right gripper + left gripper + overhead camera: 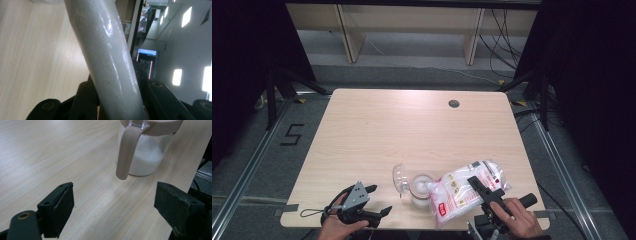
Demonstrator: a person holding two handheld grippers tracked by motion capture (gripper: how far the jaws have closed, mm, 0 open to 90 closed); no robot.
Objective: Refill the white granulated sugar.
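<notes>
High view: a white bag (464,192) is clamped between the right gripper (477,186) jaws, tilted over a jar (422,187), which is seen ahead of the left gripper (381,199) jaws, spread wide and empty.

jar (422,188): 1 | bag (464,190): 1 | hand-held gripper (378,200): 2 | table (377,130): 1

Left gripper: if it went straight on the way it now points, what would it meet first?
Probably the clear jar of white powder, most likely its hanging beige handle, which lies ahead of the open left gripper. Only bare table lies between; depth is uncertain.
</notes>
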